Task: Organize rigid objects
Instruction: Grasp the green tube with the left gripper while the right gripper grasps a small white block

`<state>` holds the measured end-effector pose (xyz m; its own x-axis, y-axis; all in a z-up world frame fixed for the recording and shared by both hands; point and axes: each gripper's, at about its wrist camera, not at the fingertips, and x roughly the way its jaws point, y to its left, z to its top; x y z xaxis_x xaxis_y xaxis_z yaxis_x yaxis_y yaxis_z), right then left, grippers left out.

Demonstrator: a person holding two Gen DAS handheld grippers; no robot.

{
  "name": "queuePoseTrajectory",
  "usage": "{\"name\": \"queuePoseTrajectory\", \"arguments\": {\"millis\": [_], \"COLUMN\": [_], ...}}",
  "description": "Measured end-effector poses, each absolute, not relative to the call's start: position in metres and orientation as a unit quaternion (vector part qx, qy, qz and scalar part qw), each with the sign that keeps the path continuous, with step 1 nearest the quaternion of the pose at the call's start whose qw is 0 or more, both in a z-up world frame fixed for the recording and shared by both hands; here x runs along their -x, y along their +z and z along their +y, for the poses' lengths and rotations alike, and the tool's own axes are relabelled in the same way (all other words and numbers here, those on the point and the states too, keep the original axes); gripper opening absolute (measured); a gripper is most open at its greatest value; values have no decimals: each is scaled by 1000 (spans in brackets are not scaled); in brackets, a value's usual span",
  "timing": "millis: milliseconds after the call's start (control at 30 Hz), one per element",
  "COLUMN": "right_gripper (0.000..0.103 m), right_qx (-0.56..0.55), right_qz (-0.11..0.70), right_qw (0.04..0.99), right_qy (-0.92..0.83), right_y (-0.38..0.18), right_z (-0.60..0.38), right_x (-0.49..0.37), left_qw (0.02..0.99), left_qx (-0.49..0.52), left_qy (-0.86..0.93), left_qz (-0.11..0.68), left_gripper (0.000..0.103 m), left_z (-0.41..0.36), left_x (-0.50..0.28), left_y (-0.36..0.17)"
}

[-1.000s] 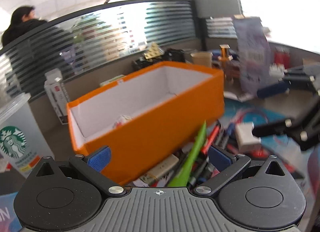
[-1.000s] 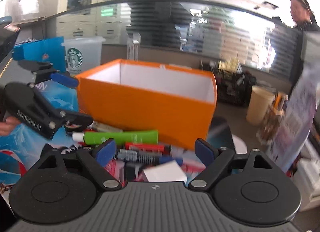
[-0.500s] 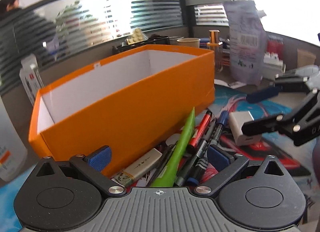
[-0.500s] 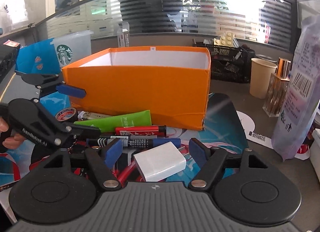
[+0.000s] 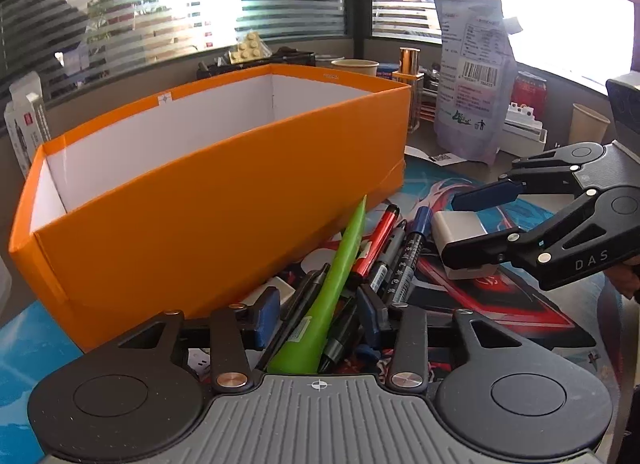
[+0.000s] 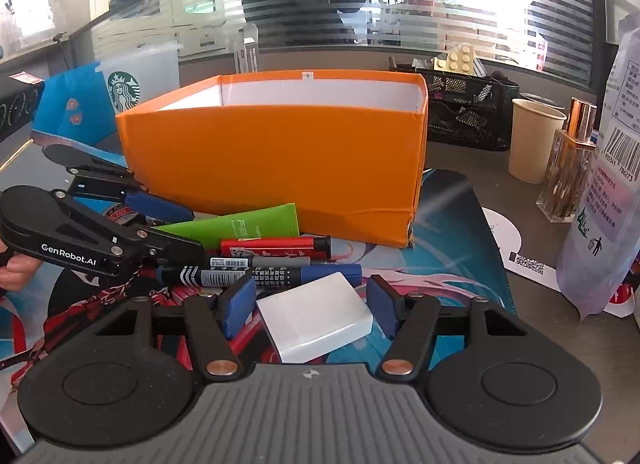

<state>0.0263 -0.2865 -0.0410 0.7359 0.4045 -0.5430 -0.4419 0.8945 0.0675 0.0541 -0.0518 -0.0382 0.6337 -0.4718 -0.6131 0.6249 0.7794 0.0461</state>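
Between the pads of the left claw (image 5: 318,316) lies the cap end of a green tube (image 5: 334,284), the pads standing on either side of it and of the dark pens beside it, with gaps visible, so nothing looks pinched yet. Its long axis runs away from the claw, with the flat crimped tail pointing toward the orange box (image 5: 224,192). The right claw (image 6: 306,302) is spread around a white charger block (image 6: 316,316), both pads just clear of its sides. Beside these lie a red marker (image 6: 276,247) and a blue-capped marker (image 6: 260,275), both parallel to the box's front wall. The box interior is mostly hidden, so sorting appears barely begun, with every visible item still on the worktop (image 6: 452,224).
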Motion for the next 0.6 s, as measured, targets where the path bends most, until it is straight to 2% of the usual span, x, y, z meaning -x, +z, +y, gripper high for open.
{"name": "queuePoseTrajectory", "arguments": {"millis": [67,100,267,600], "right_gripper": [59,59,59,59], "right_qx": [34,34,31,42], "right_qz": [284,284,284,281], "right_qw": [931,931,931,933], "right_qy": [227,226,226,222], "right_y": [-41,-41,-42,-42], "right_z": [-286,-286,-287,-284], "right_x": [-26,-26,-26,-25], "left_qw": [896,896,896,891], "left_qx": [-136,-135,-139,-181], "left_qy": [-305,-305,-307,-314], "left_qz": [293,292,290,273], "left_gripper": [36,30,18,16], "left_z": [-54,-54,-52,-62], "left_x": [-53,-53,-53,-35], "left_y": [-38,-37,-35,-37]}}
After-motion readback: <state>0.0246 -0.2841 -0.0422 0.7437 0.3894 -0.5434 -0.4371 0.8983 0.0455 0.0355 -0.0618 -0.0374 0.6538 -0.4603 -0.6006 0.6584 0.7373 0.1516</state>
